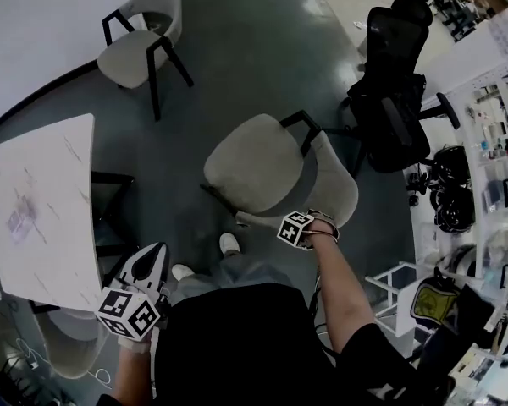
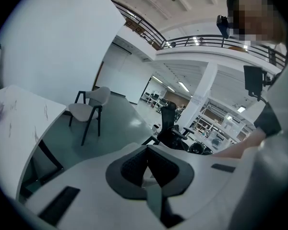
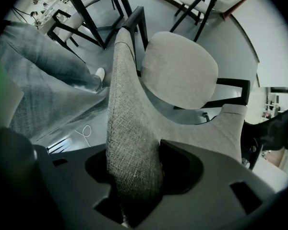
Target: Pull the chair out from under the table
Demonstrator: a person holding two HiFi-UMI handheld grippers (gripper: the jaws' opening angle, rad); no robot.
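We find the chair [image 1: 258, 172] out on the open floor [image 1: 237, 57], well apart from the table [image 1: 42, 201]; a strip of bare floor lies between the seat and the table's right edge. Open room lies toward the top of the head view, between a second chair [image 1: 140, 45] near the curved wall at upper left and an office chair [image 1: 389, 83] at upper right. The office chair stands just beside the chair's far arm, so that side is tight; shelving [image 1: 491, 159] lines the right edge of the floor. A third chair [image 1: 68, 349] sits partly under the table's near corner, at lower left. The person's shoes [image 1: 229, 244] stand just beside the chair's near legs.

The right claw [image 1: 315, 225] points steeply down onto the top edge of the backrest. In the right gripper view its jaws stand partly spread with the thick fabric panel between them, both pads pressed against it; we read this as a firm pinch on the backrest. The left claw [image 1: 144, 273] hangs near the table's near right corner and touches nothing; in the left gripper view its pads meet, pressed together and empty.

The chair has a rounded seat and a curved backrest in coarse grey woven fabric; frame, arms and legs are black. The backrest faces the person; the seat faces the upper left of the head view; we cannot tell whether all the legs rest on the floor.
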